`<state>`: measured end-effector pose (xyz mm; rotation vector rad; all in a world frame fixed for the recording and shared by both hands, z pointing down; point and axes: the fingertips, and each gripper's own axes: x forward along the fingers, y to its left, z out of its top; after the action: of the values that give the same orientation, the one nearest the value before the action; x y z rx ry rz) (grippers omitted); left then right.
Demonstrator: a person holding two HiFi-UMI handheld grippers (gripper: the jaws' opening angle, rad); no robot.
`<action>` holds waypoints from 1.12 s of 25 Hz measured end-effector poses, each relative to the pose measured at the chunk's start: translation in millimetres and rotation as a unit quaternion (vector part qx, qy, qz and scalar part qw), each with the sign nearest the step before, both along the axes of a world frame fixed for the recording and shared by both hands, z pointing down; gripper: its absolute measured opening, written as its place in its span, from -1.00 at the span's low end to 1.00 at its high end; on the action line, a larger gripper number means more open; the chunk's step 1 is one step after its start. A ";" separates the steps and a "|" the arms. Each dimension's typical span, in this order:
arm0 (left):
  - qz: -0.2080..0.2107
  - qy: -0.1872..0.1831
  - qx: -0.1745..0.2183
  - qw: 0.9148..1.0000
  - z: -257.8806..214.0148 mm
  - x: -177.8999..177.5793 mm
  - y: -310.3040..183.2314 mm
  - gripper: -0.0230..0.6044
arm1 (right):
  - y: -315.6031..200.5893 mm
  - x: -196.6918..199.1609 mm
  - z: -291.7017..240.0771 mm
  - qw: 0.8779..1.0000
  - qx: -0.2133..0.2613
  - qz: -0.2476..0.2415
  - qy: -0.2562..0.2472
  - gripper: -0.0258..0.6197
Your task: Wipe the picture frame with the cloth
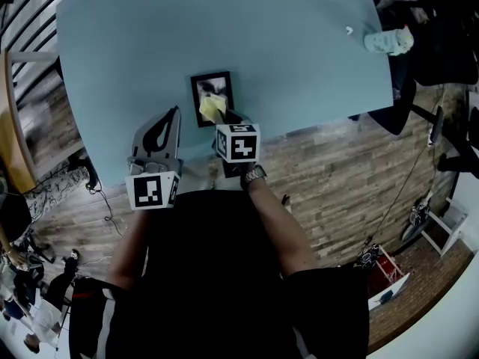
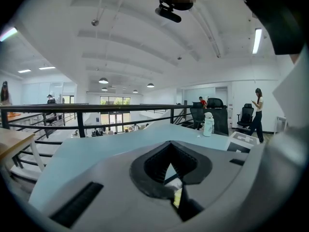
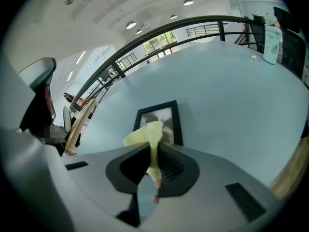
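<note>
Cloth [image 3: 147,138] clamped in right gripper [image 3: 150,164] near frame [image 3: 167,116].

Pale blue table [image 1: 299,66], picture frame [image 1: 212,84] lying flat, bottle [image 1: 388,42] at corner

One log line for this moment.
right gripper: shut on cloth | cloth: over frame, contact unclear | left gripper: shut, empty

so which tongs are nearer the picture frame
Right. The right tongs hold the cloth over the picture frame; the left tongs sit off to its left.
</note>
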<state>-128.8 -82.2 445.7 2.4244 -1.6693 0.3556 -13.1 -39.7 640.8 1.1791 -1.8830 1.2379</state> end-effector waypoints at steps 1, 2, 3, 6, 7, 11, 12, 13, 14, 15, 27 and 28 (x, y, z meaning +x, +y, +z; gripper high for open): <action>0.003 0.000 0.000 1.000 0.5 3.0 -0.5 -0.93 | -0.7 5.9 1.1 1.000 -0.001 0.006 0.002 -0.81; 0.006 0.000 -0.001 1.000 1.1 4.5 -1.4 -0.93 | -1.6 10.3 2.0 1.000 -0.001 0.011 0.004 -0.81; 0.008 0.000 -0.001 1.000 1.3 5.1 -2.2 -0.93 | -2.5 13.6 2.5 1.000 -0.002 0.016 0.006 -0.81; 0.014 0.001 0.000 1.000 -0.7 6.6 -3.1 -0.93 | -2.8 22.0 1.5 1.000 -0.002 0.028 0.013 -0.81; 0.016 0.002 0.001 1.000 -1.3 7.2 -3.4 -0.93 | -2.9 24.3 1.1 0.999 -0.003 0.031 0.014 -0.81; 0.024 0.002 0.002 1.000 -2.5 9.8 -7.2 -0.93 | -5.6 30.0 -3.5 0.999 0.001 0.043 0.013 -0.81; 0.024 0.002 0.003 1.000 -2.9 10.4 -8.0 -0.93 | -6.5 30.1 -6.1 0.999 0.004 0.044 0.011 -0.81; 0.024 0.003 0.003 1.000 -3.3 10.8 -8.7 -0.93 | -7.5 29.4 -9.2 0.999 0.007 0.044 0.008 -0.81; 0.024 0.003 0.003 1.000 -3.7 11.2 -9.2 -0.93 | -8.2 27.9 -12.6 0.999 0.010 0.043 0.004 -0.81; 0.024 0.003 0.004 1.000 -4.1 11.6 -9.6 -0.93 | -8.9 25.4 -16.1 0.999 0.014 0.040 0.000 -0.81; -0.003 0.000 0.005 1.000 -7.4 -2.8 -4.9 -0.93 | -5.0 -31.1 -36.8 0.998 0.029 -0.036 -0.035 -0.81; -0.006 0.000 0.005 1.000 -7.6 -5.7 -4.3 -0.93 | -3.7 -35.6 -37.0 0.998 0.029 -0.043 -0.036 -0.81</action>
<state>-134.4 -86.6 438.1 2.4192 -1.6890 0.3460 -48.8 -43.4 603.8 1.0844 -2.0120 1.2005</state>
